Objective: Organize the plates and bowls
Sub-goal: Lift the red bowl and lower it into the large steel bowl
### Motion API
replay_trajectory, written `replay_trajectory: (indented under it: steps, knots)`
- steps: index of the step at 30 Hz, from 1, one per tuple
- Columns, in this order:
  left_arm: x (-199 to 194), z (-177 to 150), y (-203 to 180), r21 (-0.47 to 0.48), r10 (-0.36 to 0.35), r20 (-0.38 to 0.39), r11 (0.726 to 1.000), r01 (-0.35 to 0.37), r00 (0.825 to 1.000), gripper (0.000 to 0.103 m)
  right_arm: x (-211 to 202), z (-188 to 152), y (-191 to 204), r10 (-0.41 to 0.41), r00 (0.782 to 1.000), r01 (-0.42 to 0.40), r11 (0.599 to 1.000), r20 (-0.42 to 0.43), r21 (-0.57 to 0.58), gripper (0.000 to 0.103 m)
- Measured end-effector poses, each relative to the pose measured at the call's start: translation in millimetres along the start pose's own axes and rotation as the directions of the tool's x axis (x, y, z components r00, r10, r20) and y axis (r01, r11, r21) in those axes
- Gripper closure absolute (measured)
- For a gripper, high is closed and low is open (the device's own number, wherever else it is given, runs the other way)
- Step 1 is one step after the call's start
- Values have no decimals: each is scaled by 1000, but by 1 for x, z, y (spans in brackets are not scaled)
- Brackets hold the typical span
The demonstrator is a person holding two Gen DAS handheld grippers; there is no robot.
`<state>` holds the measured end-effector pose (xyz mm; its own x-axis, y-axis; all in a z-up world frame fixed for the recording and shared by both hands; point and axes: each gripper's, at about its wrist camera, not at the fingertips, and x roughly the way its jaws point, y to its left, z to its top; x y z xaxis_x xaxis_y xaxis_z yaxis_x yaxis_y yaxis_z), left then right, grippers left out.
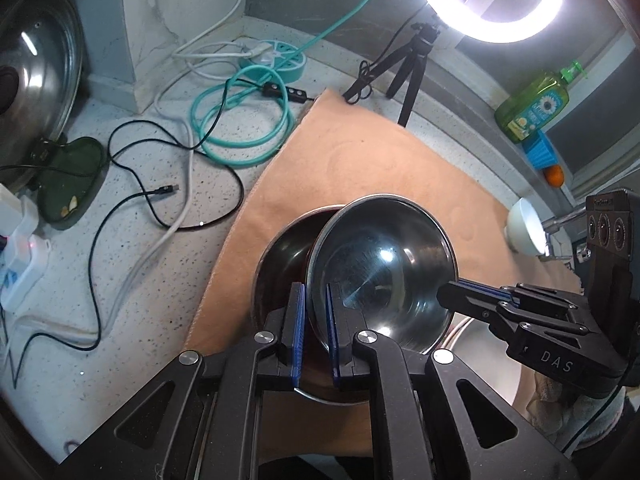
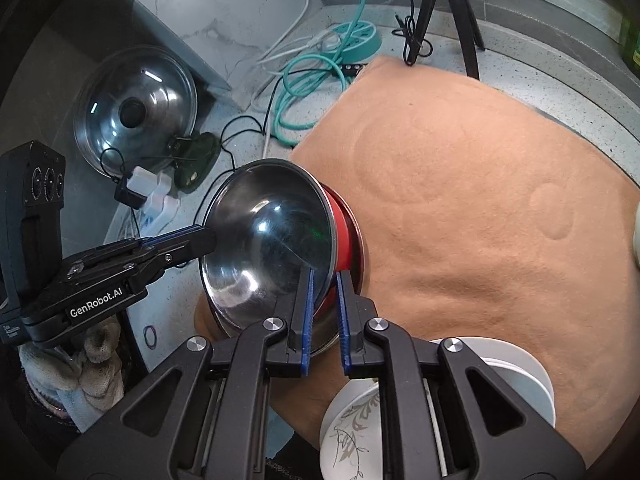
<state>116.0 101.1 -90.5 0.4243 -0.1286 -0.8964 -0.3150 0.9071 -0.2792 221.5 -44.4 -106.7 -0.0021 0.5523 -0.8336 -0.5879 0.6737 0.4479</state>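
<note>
A steel bowl (image 1: 380, 268), shiny and empty, is tilted on edge above the orange mat (image 1: 360, 168), its rim pinched on opposite sides. Under it sits a second bowl (image 2: 347, 236), red outside and steel-lined, resting on the mat. Near the mat's front edge lie white plates (image 2: 520, 376) and a floral-patterned plate (image 2: 352, 432).

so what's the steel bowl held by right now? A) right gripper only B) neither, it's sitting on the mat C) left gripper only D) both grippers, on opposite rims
D: the left gripper and the right gripper each clamp a rim of the steel bowl, on opposite sides.
</note>
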Motion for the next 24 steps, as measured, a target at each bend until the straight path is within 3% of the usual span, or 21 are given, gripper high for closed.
replay_trajectory:
  steps: [24]
  knots:
    - [20, -2, 3, 52, 81, -84, 996, -77, 993, 95, 35, 0, 10, -72, 993, 66, 996, -89, -67, 92]
